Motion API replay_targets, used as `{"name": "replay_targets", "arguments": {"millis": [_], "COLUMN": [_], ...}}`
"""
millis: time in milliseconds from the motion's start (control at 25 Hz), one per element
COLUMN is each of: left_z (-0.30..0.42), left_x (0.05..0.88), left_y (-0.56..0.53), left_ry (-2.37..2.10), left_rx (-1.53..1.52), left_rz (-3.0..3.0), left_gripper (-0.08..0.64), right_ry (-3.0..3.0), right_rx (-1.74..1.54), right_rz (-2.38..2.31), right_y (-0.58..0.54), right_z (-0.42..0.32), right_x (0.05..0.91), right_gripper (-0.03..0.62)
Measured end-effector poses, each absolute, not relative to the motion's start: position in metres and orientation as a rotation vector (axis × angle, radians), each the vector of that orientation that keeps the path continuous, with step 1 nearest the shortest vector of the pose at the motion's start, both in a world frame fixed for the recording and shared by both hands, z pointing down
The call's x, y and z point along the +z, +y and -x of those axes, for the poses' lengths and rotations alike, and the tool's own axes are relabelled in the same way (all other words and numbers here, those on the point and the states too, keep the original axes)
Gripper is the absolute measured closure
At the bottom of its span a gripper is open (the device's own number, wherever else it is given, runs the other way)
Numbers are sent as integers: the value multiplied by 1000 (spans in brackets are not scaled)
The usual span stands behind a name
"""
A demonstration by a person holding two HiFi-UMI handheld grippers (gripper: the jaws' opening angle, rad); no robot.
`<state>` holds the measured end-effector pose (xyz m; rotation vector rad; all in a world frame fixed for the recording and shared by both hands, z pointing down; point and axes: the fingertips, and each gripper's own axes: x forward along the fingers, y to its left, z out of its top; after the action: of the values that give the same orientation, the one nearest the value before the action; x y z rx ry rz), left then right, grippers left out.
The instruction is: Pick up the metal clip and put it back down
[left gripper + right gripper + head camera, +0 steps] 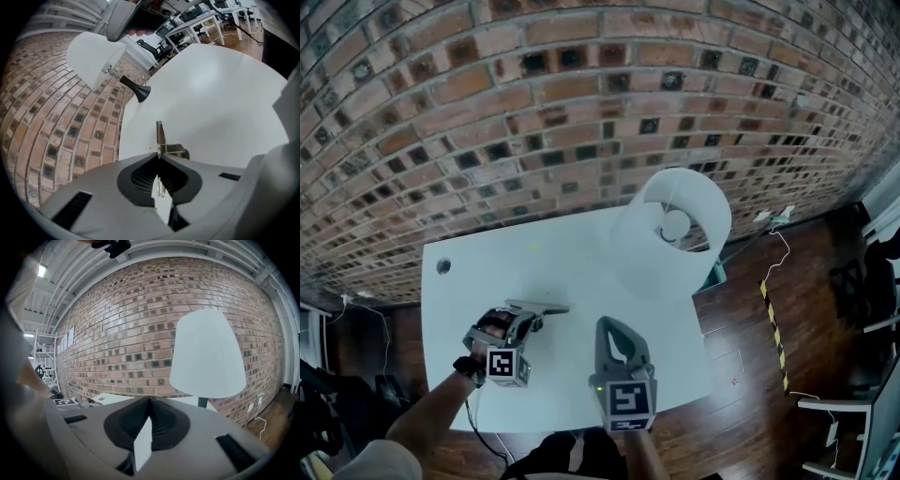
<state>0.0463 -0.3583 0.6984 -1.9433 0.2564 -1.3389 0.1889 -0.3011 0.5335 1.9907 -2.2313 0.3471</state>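
The metal clip [547, 307] is a small silver spring clip, pinched at one end by my left gripper [534, 319] over the left front of the white table [572, 248]. In the left gripper view the jaws of the left gripper [158, 157] are shut on the metal clip [162, 140]. One of its arms sticks out ahead, just above the tabletop; whether it touches I cannot tell. My right gripper [613, 325] hovers near the table's front edge, right of the clip. In the right gripper view the right gripper [149, 400] is shut with nothing in it.
A lamp with a white shade [689, 206] stands at the table's far right corner, seen in both gripper views [91, 56] [207, 355]. A small round hole [443, 266] is near the table's left edge. A brick wall [534, 112] runs behind; cables [780, 253] lie on the wooden floor.
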Motion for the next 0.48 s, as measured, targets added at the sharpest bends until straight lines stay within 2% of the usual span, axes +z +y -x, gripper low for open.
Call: {"name": "replay_targets", "arguments": {"millis": [480], "left_z": [-54], "left_x": [704], "left_y": [-371], "left_ry": [231], "left_rx": [-1329], "left_rz": [1891], "left_gripper": [531], "right_ry": [-2219], "right_rx": [388], "right_rz": [-1991], "right_y": [-309], "right_z": [-196], "right_x": [542], "right_gripper": [607]}}
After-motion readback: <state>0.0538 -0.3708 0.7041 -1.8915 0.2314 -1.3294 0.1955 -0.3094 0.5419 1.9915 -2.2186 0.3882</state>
